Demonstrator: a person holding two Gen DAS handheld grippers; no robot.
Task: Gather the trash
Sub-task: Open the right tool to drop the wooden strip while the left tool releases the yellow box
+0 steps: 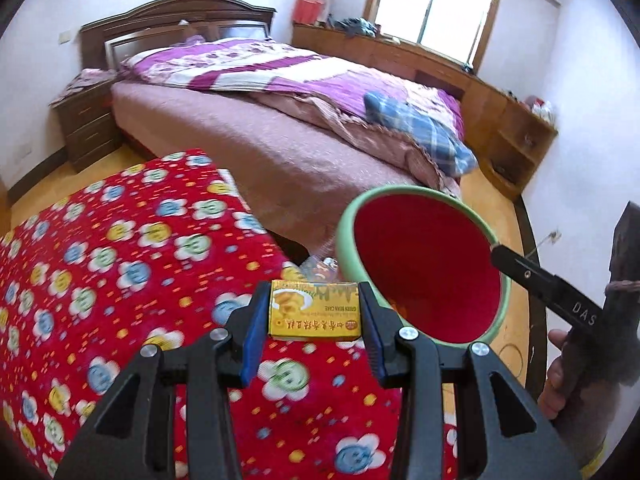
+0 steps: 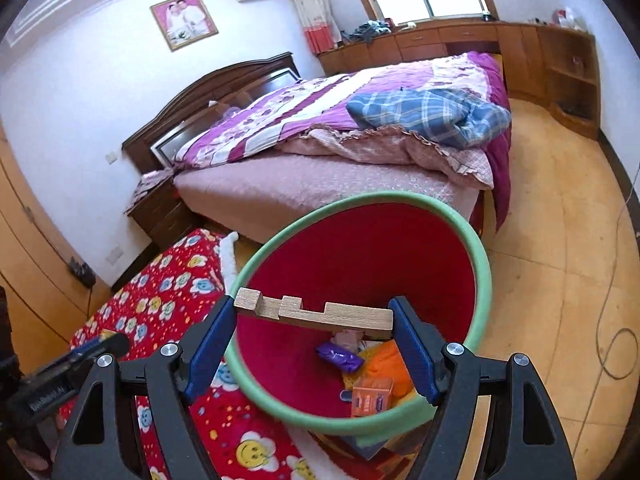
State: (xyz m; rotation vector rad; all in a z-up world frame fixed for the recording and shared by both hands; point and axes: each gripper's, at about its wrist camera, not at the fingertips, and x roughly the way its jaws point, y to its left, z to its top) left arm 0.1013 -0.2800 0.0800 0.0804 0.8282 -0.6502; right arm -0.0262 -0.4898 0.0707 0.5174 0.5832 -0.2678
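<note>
Risk: left tool [image 1: 315, 312], pinching the yellow cake box [image 1: 314, 309], is hanging over the red flowered cloth [image 1: 120, 264] beside the bin rim [image 1: 344, 236], so letting go here is likely missing. Right tool [image 2: 314, 318] is clamping the notched wood piece [image 2: 316, 312] endwise, sitting above the bin [image 2: 482, 276] opening; it could snag the rim.

Bin [image 2: 482, 264] near rim hidden behind right tongs [image 2: 316, 320]; purple wrapper [image 2: 340, 357] print too blurred to read

Both the left gripper [image 1: 315, 310] and the right gripper [image 2: 314, 326] have black frames. Blue ribbed pads [image 1: 253, 330] line the fingers. Silver screws [image 1: 219, 334] cap the pivots.
</note>
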